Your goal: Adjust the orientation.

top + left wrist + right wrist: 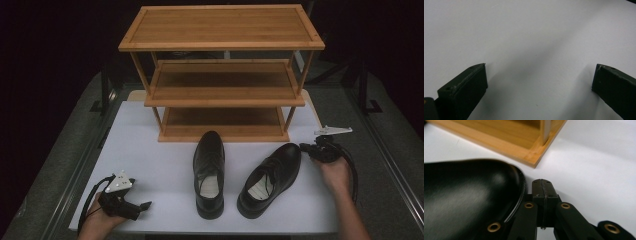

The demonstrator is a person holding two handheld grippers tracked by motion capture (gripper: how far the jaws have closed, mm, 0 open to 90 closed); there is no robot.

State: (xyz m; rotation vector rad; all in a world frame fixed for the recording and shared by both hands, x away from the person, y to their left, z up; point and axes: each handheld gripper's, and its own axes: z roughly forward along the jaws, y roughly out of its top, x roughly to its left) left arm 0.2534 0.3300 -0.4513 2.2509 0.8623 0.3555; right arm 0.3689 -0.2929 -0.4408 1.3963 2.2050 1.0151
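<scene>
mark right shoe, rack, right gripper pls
right shoe (280, 162), high view, on its laced upper
rack (222, 27), high view, on the top shelf board
right gripper (543, 188), right gripper view, on the tips of its closed jaws, beside the shoe's toe

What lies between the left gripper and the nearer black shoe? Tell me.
Nothing: in the high view, only bare white table separates the left gripper from the left shoe. The left gripper view shows bare surface between its open jaws.

Left gripper (539, 80), fingers (466, 87) wide apart over bare white table (529, 32).
</scene>
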